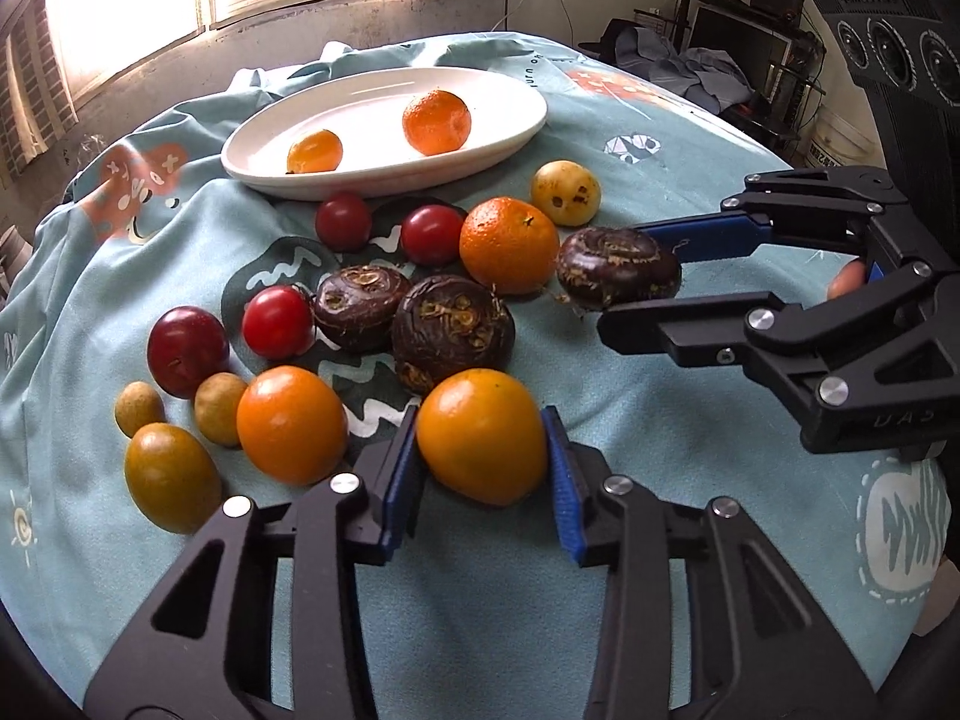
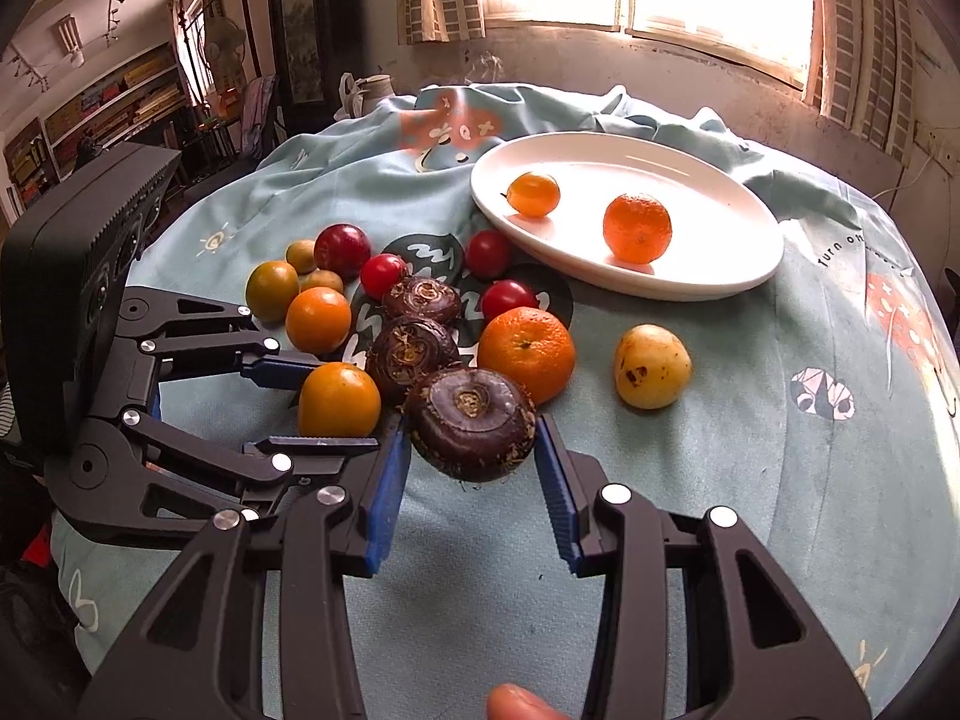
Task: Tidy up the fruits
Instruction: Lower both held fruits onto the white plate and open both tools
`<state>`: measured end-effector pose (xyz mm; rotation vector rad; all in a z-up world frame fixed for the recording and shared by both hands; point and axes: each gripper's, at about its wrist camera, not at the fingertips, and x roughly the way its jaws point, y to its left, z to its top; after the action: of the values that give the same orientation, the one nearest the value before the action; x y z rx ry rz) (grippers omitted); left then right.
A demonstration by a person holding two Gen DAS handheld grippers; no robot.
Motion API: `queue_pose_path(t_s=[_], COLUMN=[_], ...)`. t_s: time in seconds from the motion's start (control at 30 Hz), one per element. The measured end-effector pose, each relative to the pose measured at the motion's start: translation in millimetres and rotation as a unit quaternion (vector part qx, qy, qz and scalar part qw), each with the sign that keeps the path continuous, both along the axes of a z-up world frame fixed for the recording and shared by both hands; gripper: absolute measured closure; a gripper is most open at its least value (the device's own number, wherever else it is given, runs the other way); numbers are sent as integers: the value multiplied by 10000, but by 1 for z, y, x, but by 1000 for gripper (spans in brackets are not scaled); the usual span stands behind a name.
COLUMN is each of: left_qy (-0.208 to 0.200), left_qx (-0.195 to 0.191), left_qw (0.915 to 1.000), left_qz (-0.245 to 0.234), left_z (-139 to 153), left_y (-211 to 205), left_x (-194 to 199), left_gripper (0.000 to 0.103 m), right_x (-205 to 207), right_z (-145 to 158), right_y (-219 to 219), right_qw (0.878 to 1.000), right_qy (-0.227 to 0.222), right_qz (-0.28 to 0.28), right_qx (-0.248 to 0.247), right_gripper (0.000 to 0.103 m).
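My left gripper (image 1: 483, 453) has its blue pads against both sides of a smooth orange fruit (image 1: 482, 435) on the teal cloth; it also shows in the right wrist view (image 2: 339, 399). My right gripper (image 2: 474, 459) is closed on a dark brown water chestnut (image 2: 472, 423), seen in the left wrist view (image 1: 618, 267) between the right gripper's fingers (image 1: 636, 333). A white oval plate (image 1: 510, 126) at the back holds a mandarin (image 1: 436, 121) and a small orange fruit (image 1: 314, 150).
Loose on the cloth: two more water chestnuts (image 1: 453, 330), a large mandarin (image 1: 509, 244), several red cherry tomatoes (image 1: 278, 321), another orange fruit (image 1: 292, 432), a yellow spotted fruit (image 1: 565, 191), small brown and green fruits (image 1: 172, 476). Window behind, shelves and clutter at the sides.
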<state>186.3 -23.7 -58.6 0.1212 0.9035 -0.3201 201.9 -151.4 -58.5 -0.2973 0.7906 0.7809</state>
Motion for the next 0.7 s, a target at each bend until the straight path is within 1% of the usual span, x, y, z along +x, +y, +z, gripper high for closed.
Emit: queue_pose_path(t_s=[0.13, 0.2, 0.3, 0.37, 0.47, 0.57, 0.63, 0.7], left_qy=[45, -13, -183, -341, -593, -656, -660, -548], left_qx=[-169, -262, -380, -247, -12, -33, 81, 142], left_qw=[9998, 9995, 9991, 9991, 9981, 9973, 9966, 9967], left_qz=[103, 157, 88, 37, 137, 314, 481, 580], left_z=[3, 8, 26, 43, 66, 78, 78, 73], left_y=[7, 13, 18, 18, 18, 20, 18, 16], left_x=[-3, -7, -9, 1, 34, 84, 116, 144], left_gripper=[63, 63, 63, 64, 64, 64, 64, 64], right_x=[1, 0, 2, 11, 40, 81, 107, 128], right_z=[-1, 0, 10, 22, 39, 44, 39, 32], right_y=[-2, -4, -7, -11, -17, -19, -20, -22], right_qw=[10000, 10000, 9995, 9976, 9902, 9801, 9736, 9688], right_qy=[7, 14, -97, -244, -421, -458, -369, -245], right_qz=[-30, -15, -68, -260, -832, -1491, -1840, -2067], right_qx=[-2, 57, 296, 598, 1040, 1232, 1301, 1345], right_gripper=[60, 60, 60, 60, 60, 60, 60, 60])
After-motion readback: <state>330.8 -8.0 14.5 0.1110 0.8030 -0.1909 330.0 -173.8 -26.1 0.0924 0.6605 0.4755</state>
